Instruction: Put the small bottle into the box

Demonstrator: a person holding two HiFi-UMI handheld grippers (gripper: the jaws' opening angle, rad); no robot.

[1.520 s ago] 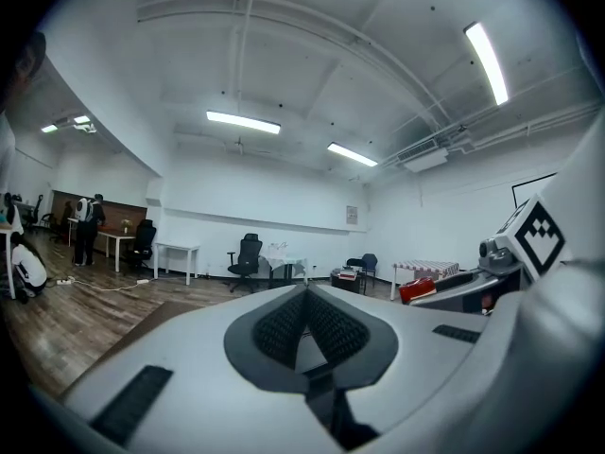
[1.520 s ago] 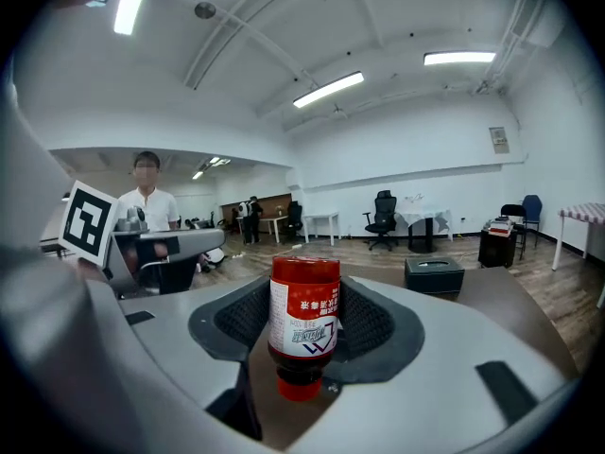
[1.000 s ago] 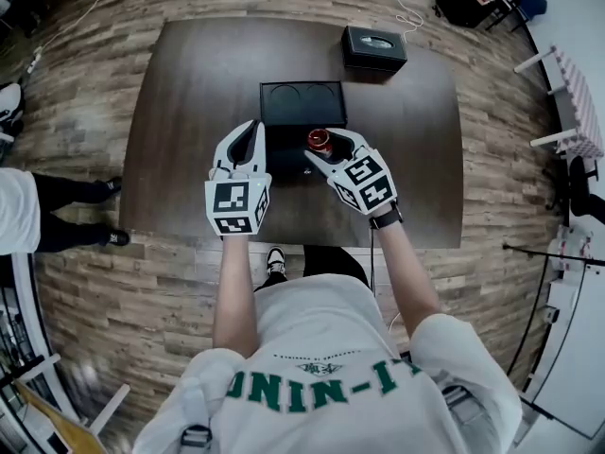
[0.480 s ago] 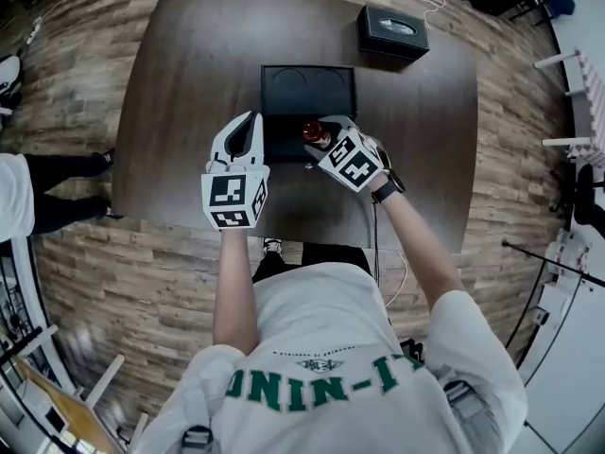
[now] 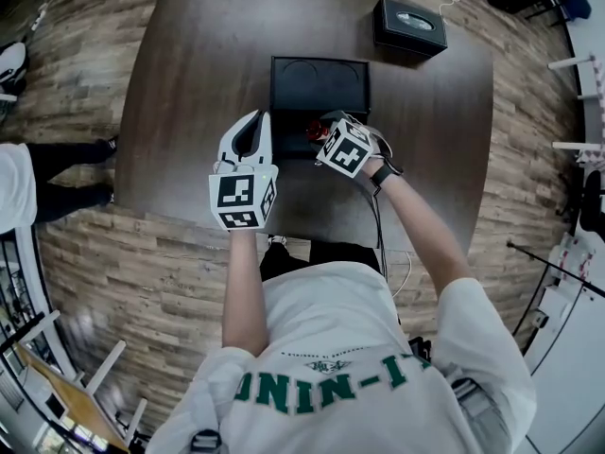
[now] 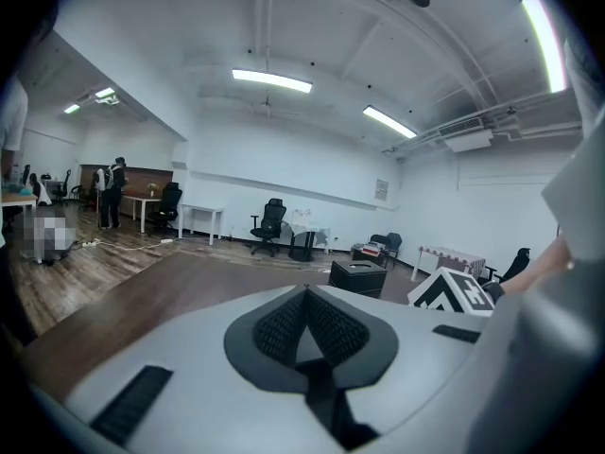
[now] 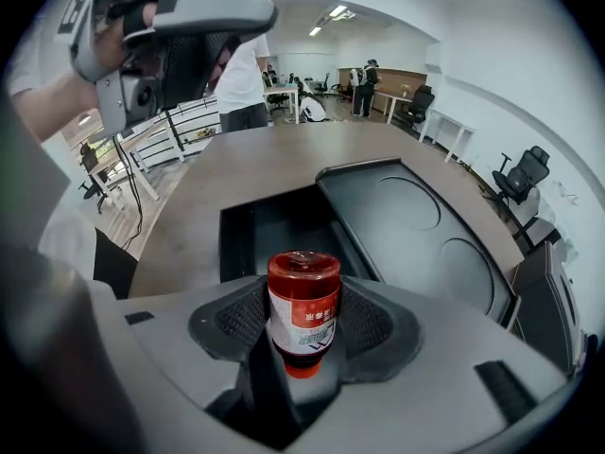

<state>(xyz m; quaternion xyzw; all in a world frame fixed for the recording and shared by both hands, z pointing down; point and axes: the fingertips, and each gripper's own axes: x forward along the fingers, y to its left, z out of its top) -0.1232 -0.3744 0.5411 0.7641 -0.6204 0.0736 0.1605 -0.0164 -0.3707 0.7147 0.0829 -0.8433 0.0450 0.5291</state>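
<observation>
Box [image 5: 319, 83] on table [image 5: 189, 83], tissue box [image 5: 408, 26] behind right, bottle [image 7: 302, 301] over box's near end

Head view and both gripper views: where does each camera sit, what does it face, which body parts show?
Head view: on the head, steeply down at table, box, both forearms.
Left gripper view: on left gripper, level across the table; shut jaws.
Right gripper view: on right gripper, tilted down at the box; jaws hold small bottle.
Shared: head and right gripper views show the box.
</observation>
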